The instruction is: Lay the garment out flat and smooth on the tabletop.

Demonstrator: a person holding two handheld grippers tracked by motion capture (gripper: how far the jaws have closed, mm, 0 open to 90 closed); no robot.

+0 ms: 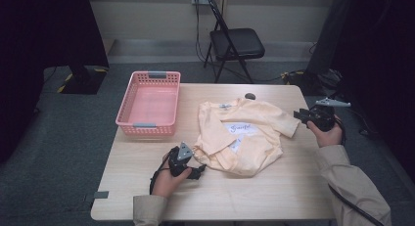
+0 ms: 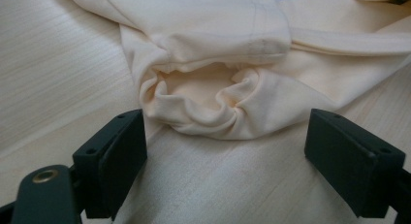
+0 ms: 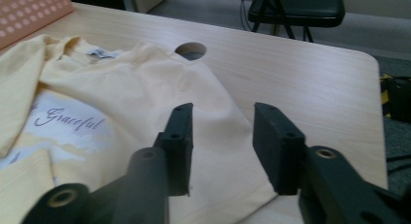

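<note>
High view: tongs flank a crumpled T-shirt

A pale yellow T-shirt lies mid-frame on the desk. Left tongs gape wide at its bunched lower-left edge; right tongs, partly parted, hover empty above its right sleeve.

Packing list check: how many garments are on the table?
1: a pale yellow T-shirt lies crumpled mid-table, right of the pink basket. Its folds could hide something smaller.
</note>
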